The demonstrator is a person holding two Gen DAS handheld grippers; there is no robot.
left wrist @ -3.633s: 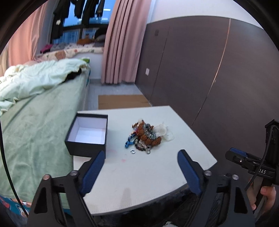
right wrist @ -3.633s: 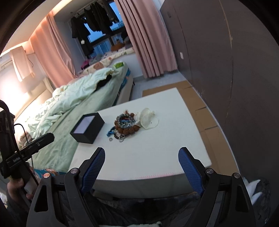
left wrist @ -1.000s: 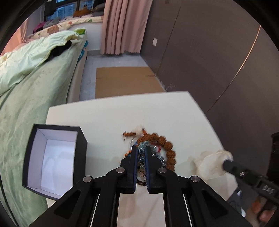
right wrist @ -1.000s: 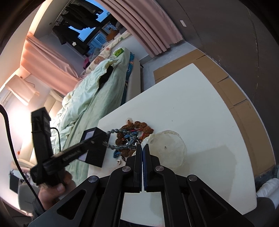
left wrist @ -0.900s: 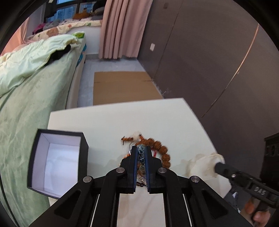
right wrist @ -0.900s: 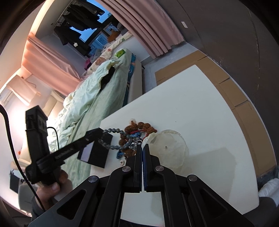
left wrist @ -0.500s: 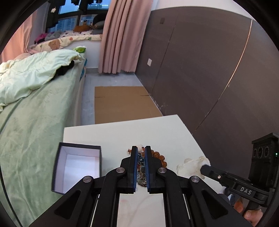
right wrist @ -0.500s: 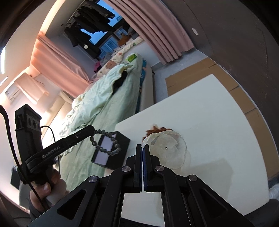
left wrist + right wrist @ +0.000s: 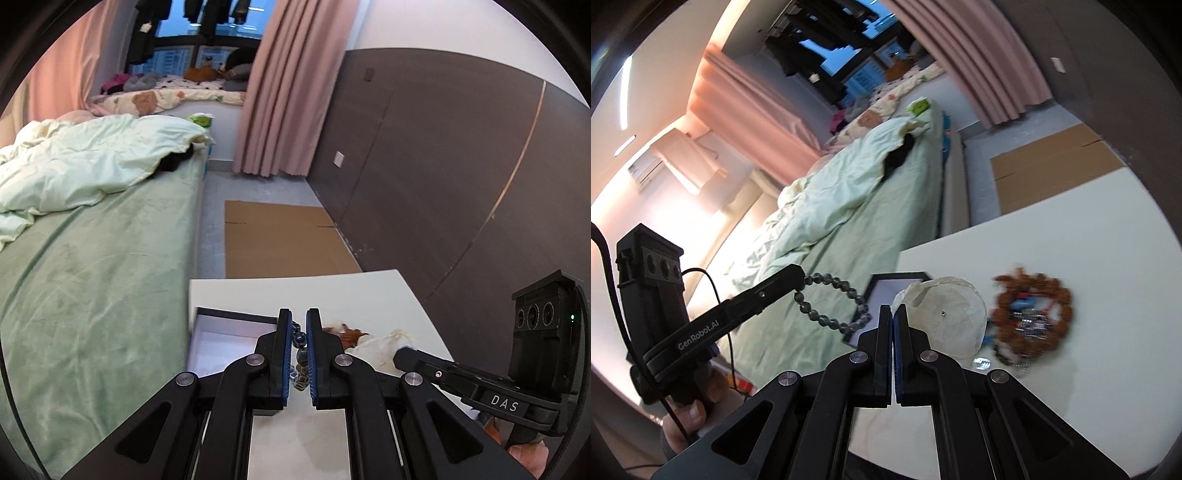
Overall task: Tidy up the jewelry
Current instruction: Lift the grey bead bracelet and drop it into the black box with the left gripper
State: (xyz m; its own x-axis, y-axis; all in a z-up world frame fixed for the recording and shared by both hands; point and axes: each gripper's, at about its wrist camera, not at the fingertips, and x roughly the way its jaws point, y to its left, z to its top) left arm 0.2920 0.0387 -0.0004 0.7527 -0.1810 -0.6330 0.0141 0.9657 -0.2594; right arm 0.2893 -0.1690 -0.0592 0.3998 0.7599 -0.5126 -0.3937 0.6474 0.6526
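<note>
The left hand-held gripper (image 9: 299,354) is clamped on a dark bead bracelet (image 9: 831,302) that dangles limp above the black box (image 9: 221,332) on the counter (image 9: 1089,251). Light and floppy, it probably needs only a pinch on a few beads. The right hand-held gripper (image 9: 892,354) pinches a thin translucent bag (image 9: 945,317).

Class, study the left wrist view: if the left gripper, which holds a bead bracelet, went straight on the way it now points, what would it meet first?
Most likely the open black box: the left gripper, shut on the dark bead bracelet, points down toward its near right corner. Depth is unclear, so it might pass over the rim to the white table.
</note>
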